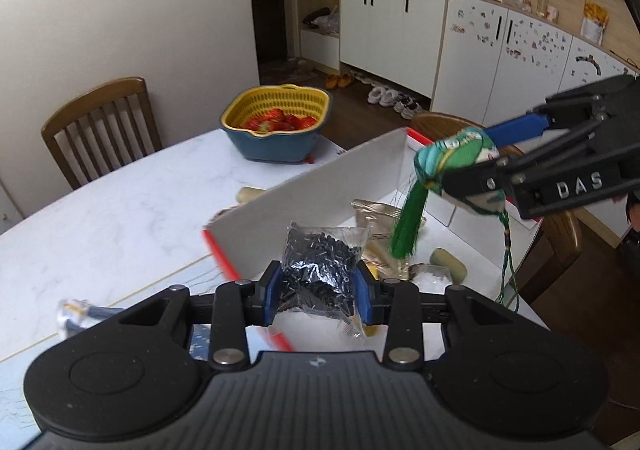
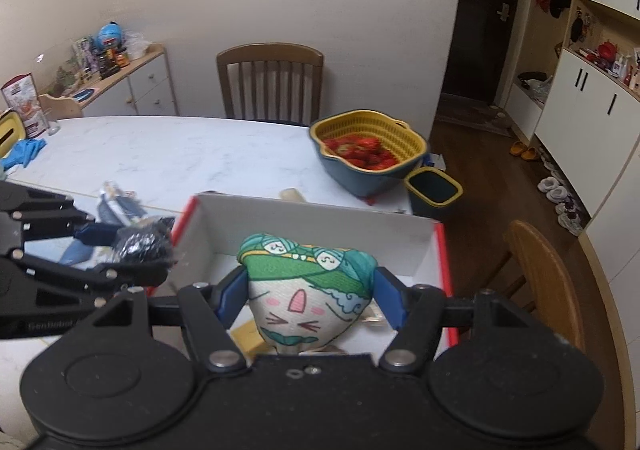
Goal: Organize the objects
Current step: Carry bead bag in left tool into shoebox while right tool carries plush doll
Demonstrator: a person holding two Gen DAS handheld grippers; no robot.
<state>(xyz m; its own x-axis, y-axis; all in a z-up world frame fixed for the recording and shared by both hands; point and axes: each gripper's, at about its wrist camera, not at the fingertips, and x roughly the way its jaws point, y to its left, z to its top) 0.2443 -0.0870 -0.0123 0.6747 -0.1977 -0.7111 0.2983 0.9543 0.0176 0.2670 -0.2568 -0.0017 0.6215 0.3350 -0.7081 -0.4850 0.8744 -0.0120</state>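
Cloth is bulging between the blue pads of the right tongs (image 2: pixel 312 296): a stuffed fabric sachet printed with a green-turbaned cartoon face (image 2: pixel 308 290) is sitting clamped there, hanging in the air over the white cardboard box with red edges (image 2: pixel 320 217). In the left wrist view the same sachet (image 1: pixel 452 157) is showing a green tassel (image 1: pixel 408 226) and a thin green cord dangling below it, above the box (image 1: pixel 320 189).

The left tongs (image 1: pixel 318 290) are pinching, at a narrow opening, a clear plastic bag filled with small black pieces (image 1: pixel 320 266); it too is being held off the worktop, over the near corner of the box. From the right wrist camera the left tongs (image 2: pixel 132 250) are appearing at the left, just beside the box's red-edged wall, with the dark bag (image 2: pixel 142 244) between their tips.

Inside the box several items are lying: a crinkled golden packet (image 1: pixel 372 213), a pale green cylinder (image 1: pixel 448 264) and a small clear bag of white bits (image 1: pixel 430 276).

The box is resting on a white marble-patterned worktop (image 1: pixel 120 217). Farther back on it a yellow slotted colander set in a blue bowl (image 1: pixel 276 125) is holding red strawberries, and a brown wooden chair (image 1: pixel 100 125) is standing behind the worktop.
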